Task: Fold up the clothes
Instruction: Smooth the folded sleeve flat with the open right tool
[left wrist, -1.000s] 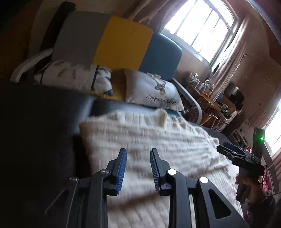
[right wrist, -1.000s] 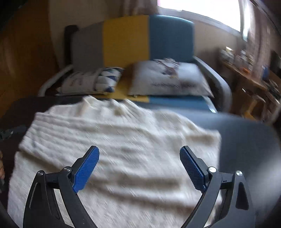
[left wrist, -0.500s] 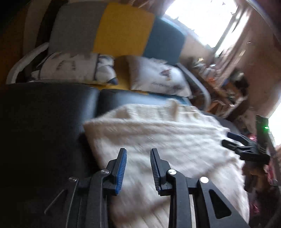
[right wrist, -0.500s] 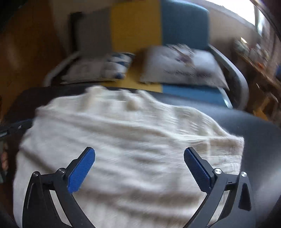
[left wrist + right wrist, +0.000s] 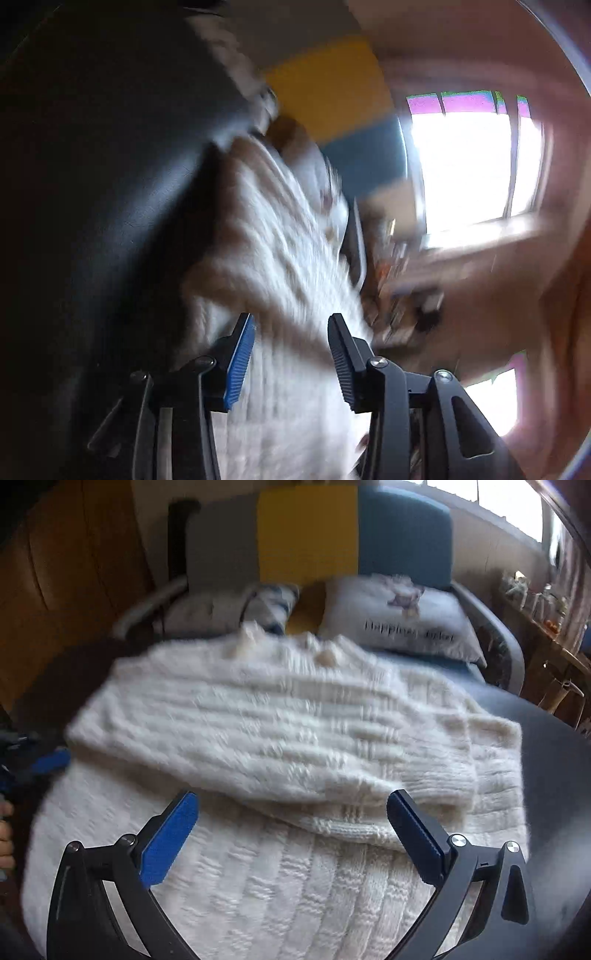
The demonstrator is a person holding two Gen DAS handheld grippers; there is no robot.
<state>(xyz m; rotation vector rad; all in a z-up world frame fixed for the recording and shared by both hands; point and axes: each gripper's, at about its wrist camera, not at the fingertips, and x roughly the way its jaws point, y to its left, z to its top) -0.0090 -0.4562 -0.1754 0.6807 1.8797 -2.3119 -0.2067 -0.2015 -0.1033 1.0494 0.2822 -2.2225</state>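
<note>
Sweater [image 5: 280,731] below open right tool [image 5: 291,834]

A cream knitted sweater [image 5: 280,738] lies partly folded on the dark cushioned surface [image 5: 554,760].

left gripper [image 5: 291,354]: black angular frame, ribbed blue pad on one finger, silver screw heads along both arms | right gripper [image 5: 291,834]: same black curved arms, blue ribbed pads, silver screws at each joint | person's hand [image 5: 5,836]: bare fingertips at left edge, no sleeve visible
</note>
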